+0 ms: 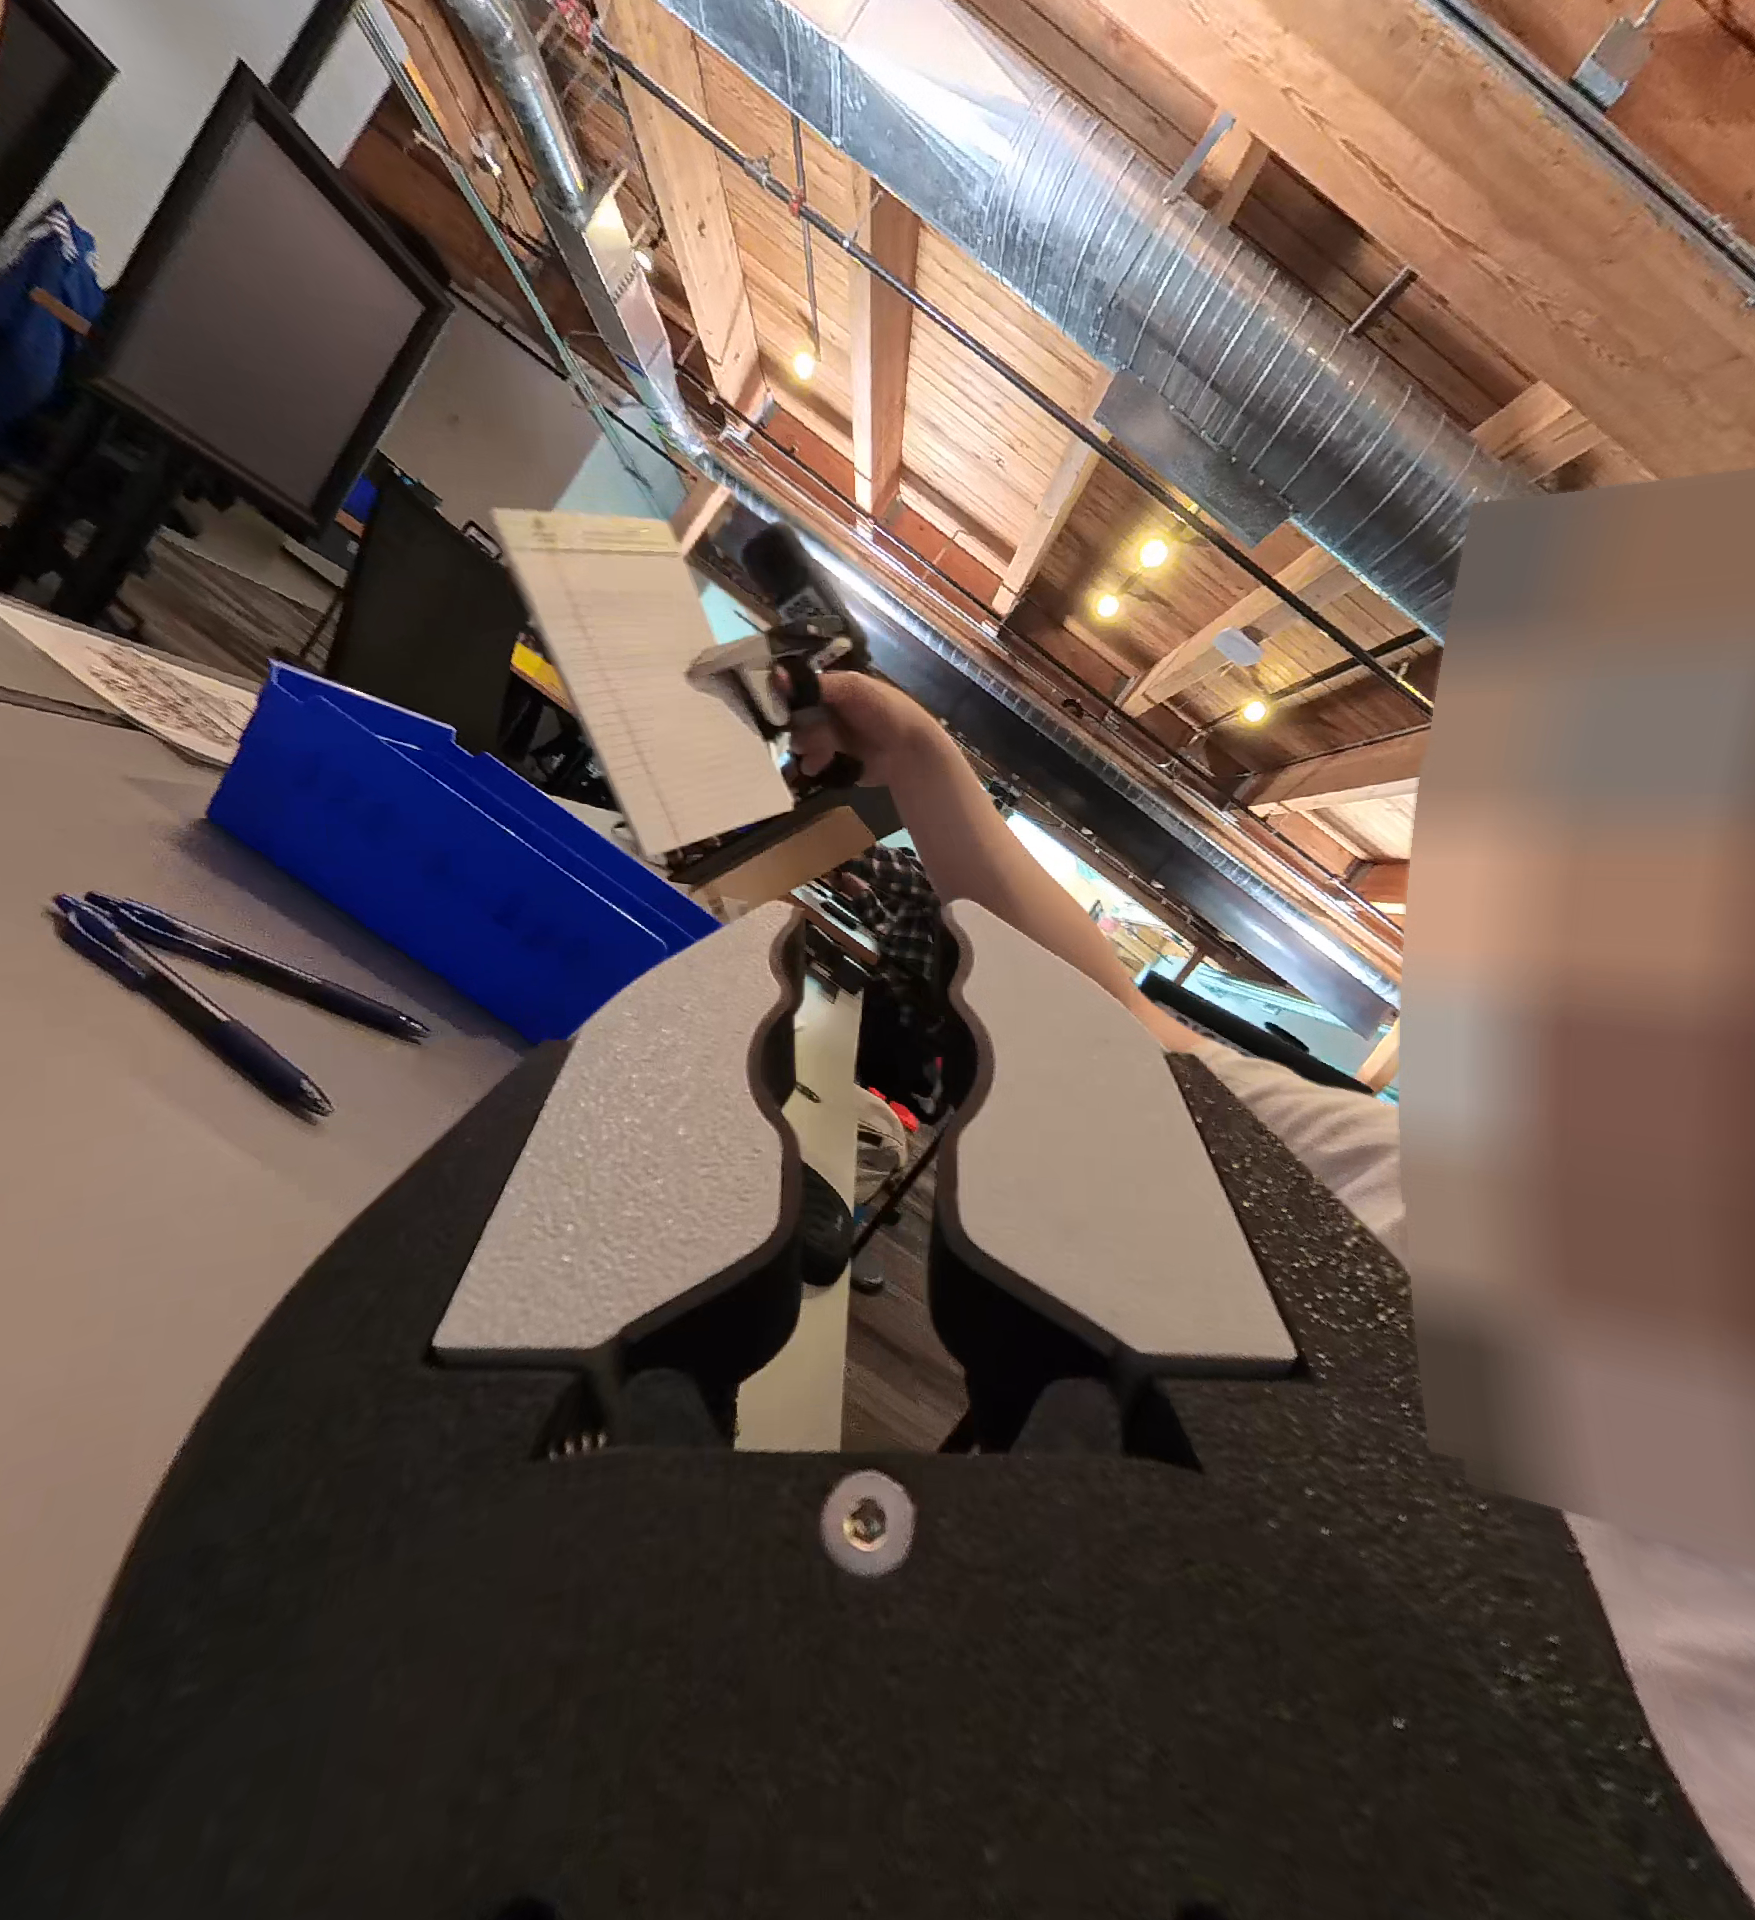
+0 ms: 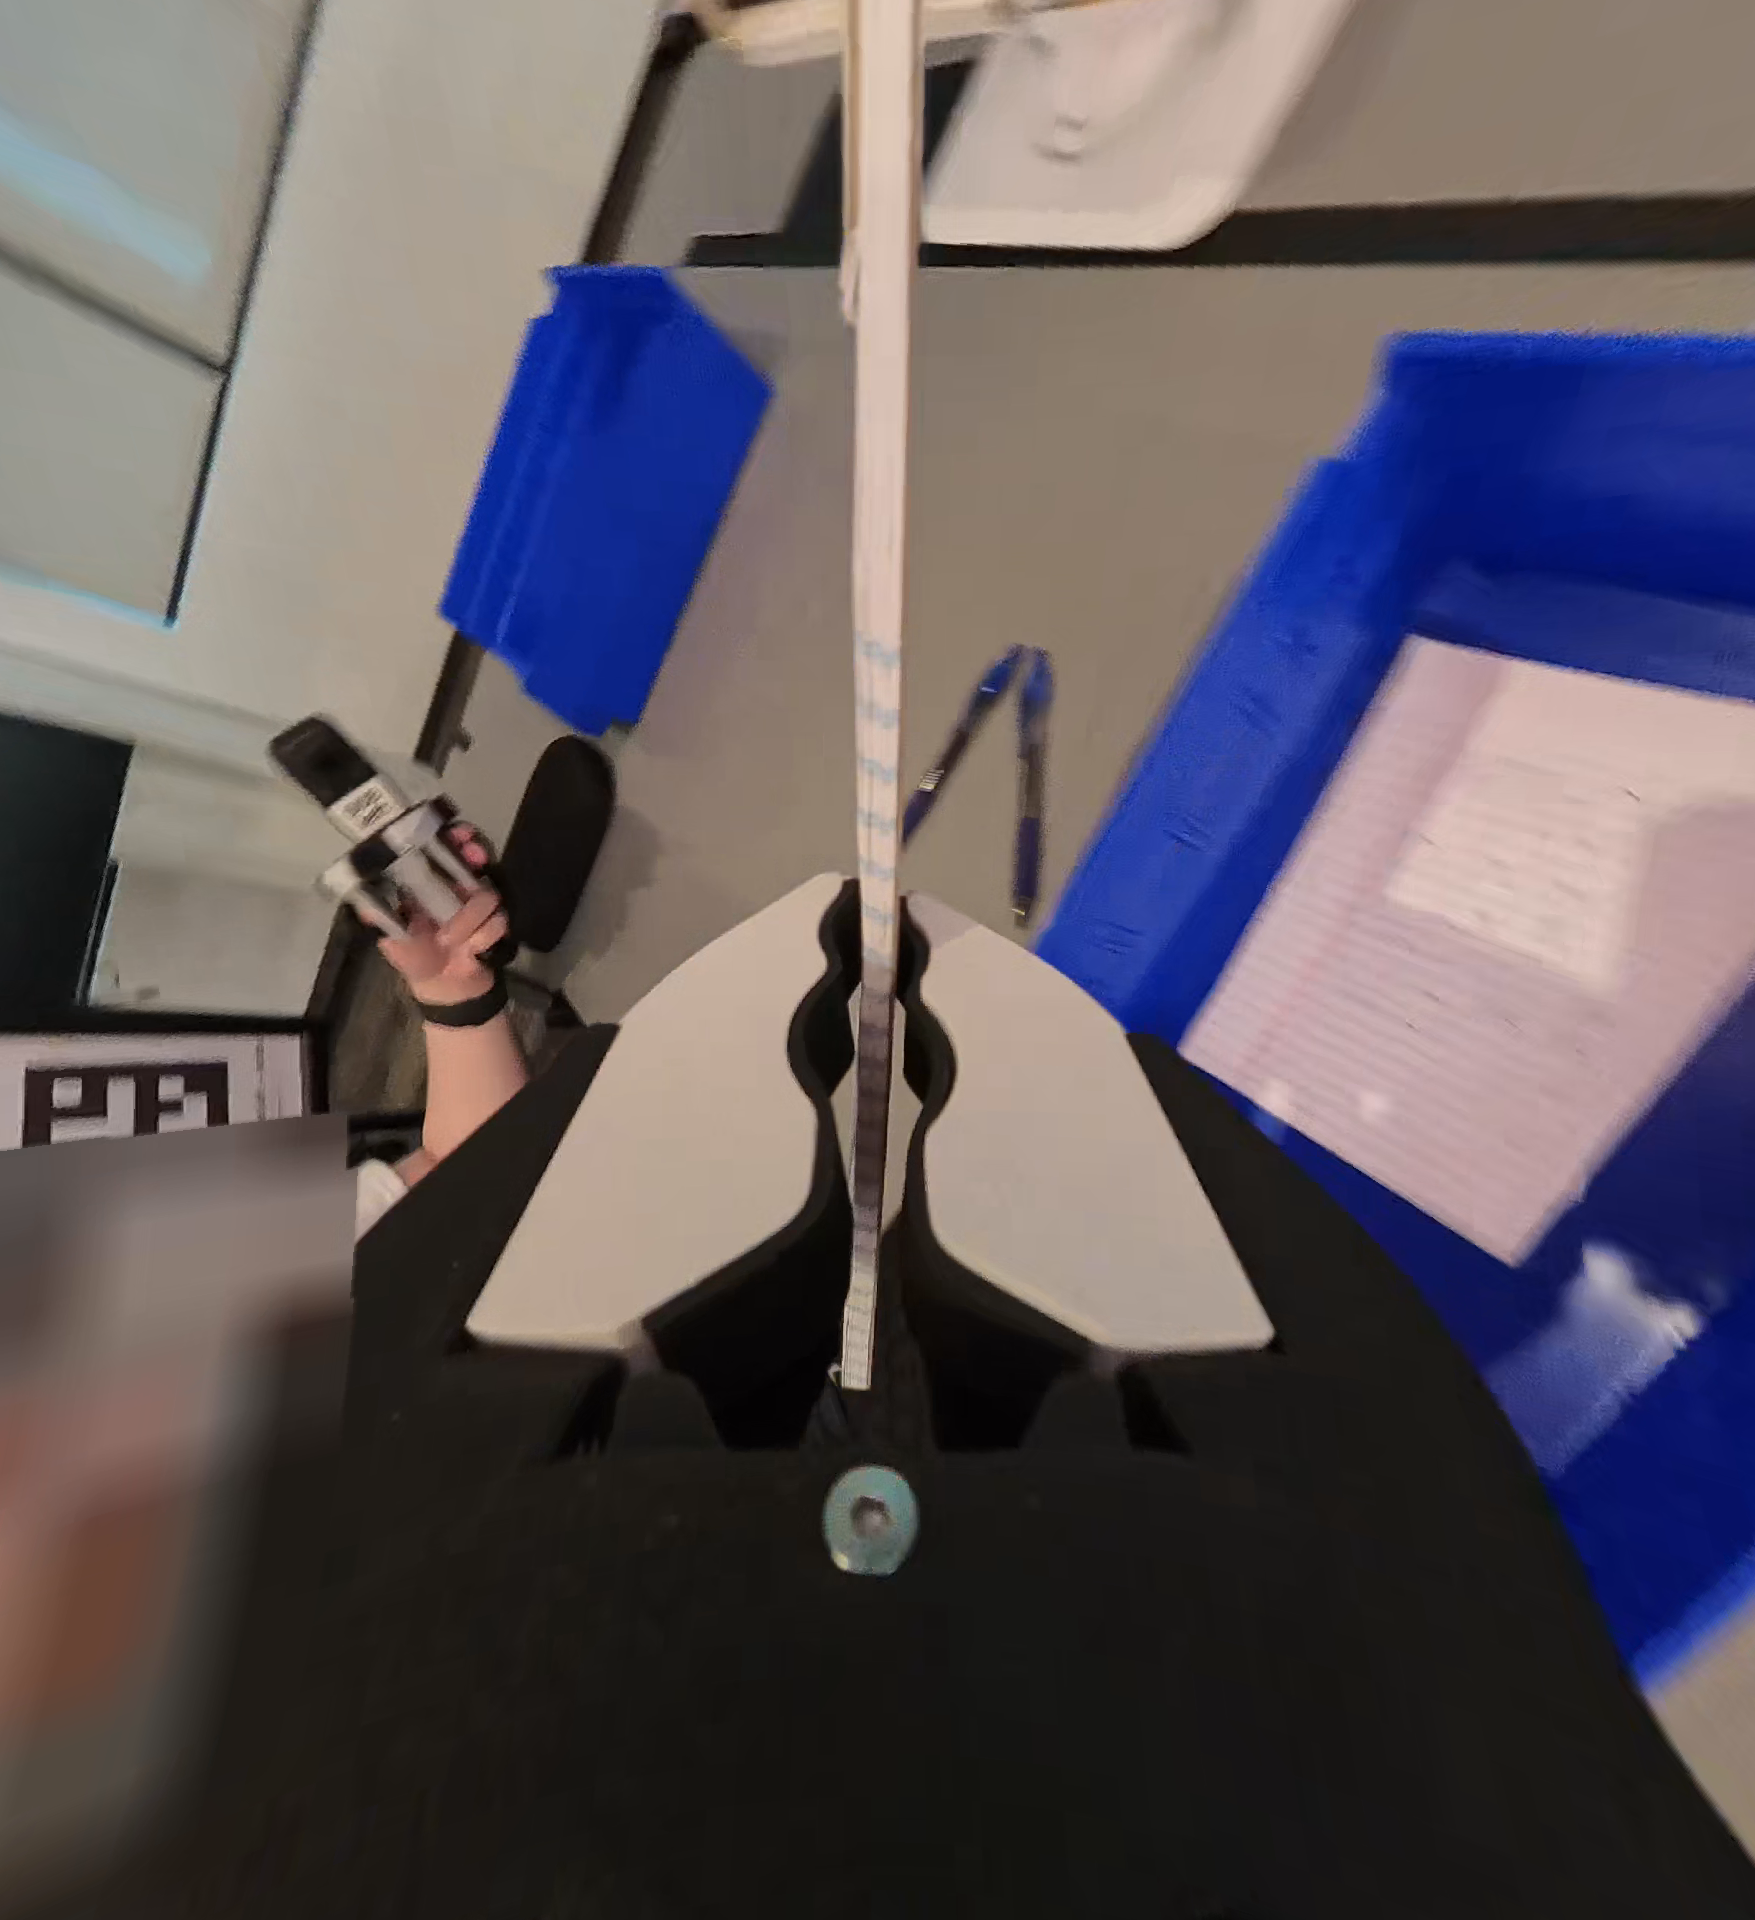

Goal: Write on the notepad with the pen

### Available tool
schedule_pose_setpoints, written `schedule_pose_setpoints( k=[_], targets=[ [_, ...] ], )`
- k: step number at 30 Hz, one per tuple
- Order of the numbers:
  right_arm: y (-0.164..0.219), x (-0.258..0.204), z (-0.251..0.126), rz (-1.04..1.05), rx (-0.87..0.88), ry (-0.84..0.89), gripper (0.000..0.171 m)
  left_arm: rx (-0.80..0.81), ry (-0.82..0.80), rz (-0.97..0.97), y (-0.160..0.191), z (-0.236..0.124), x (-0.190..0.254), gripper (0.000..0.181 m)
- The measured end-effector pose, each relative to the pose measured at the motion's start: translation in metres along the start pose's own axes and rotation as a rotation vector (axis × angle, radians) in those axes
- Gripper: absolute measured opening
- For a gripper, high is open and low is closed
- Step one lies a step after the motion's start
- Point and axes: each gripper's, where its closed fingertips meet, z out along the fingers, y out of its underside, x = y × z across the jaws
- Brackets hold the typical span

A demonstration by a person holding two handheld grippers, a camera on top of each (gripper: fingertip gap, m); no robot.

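My right gripper [image 2: 878, 904] is shut on a white lined notepad [image 2: 878, 520], seen edge-on between the jaws and held up in the air. In the left wrist view the notepad [image 1: 644, 675] hangs tilted above the table, with the right gripper [image 1: 779, 665] clamped on its right edge. Two blue pens [image 1: 198, 997] lie side by side on the grey table [image 1: 73, 1299], left of my left gripper [image 1: 873, 920]. The left gripper is open and empty, raised off the table. The pens [image 2: 1024, 779] also show in the right wrist view, below the notepad.
A blue bin [image 1: 437, 842] stands on the table behind the pens. In the right wrist view a second blue bin [image 2: 1372, 582] at the right holds more lined notepads. The left gripper [image 2: 385, 852] shows at the left. Dark monitors [image 1: 270, 312] stand at the back.
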Motion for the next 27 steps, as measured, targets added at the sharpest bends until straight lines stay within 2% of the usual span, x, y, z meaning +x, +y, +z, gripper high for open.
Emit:
schedule_pose_setpoints(
  k=[4,8,16,19,27],
  targets=[
    [0.010,0.069,-0.010,0.161,-0.031,0.146,0.005,-0.054,0.012,-0.029,0.012,0.003,0.003,0.023],
    [0.031,0.112,0.013,0.280,-0.112,0.147,0.004,-0.088,0.009,-0.020,0.017,0.008,0.006,0.023],
    [0.046,0.154,0.068,0.360,-0.169,0.083,0.004,-0.132,-0.021,-0.050,0.029,0.011,-0.004,0.023],
    [0.047,0.160,0.075,0.384,-0.173,0.053,0.004,-0.137,-0.036,-0.064,0.030,0.010,-0.010,0.023],
    [0.056,0.183,0.078,0.366,-0.225,0.151,0.014,-0.165,-0.031,-0.074,0.037,0.020,-0.012,0.023]
  ],
)
